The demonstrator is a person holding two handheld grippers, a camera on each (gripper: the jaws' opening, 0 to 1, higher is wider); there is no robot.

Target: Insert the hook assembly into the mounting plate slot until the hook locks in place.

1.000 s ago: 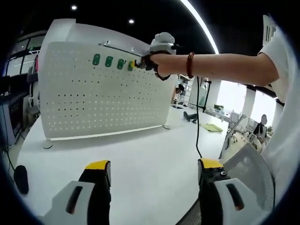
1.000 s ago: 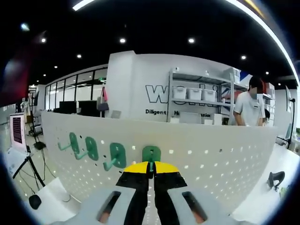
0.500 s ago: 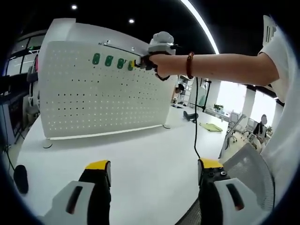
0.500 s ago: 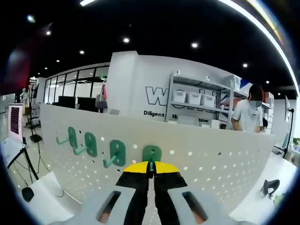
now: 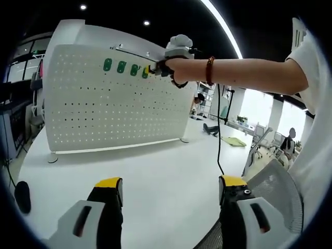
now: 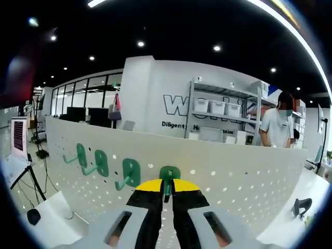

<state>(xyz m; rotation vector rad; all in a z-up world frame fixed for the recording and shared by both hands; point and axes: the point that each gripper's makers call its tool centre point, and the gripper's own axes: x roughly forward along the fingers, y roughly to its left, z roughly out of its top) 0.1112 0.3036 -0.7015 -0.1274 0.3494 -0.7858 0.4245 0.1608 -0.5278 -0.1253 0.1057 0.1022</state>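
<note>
Right tongs (image 6: 167,188) clenched on the green hook (image 6: 168,176), pressed against the pegboard (image 6: 233,176) near its top edge, rightmost of a row of four (stem pointing back along the jaws). Left tongs (image 5: 168,189) released, low over the tabletop (image 5: 155,176), well apart.

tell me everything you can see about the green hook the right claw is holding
The green hook is a small piece that looks like moulded plastic, with a rounded backplate and a stem reaching out toward the camera. Its backplate sits against the white pegboard near the top edge, the last in a row after three matching green hooks. The right claw has its yellow-tipped jaws closed on the stem. In the left gripper view the hook is a small green spot by the person's hand. Whether it has locked cannot be told.
</note>
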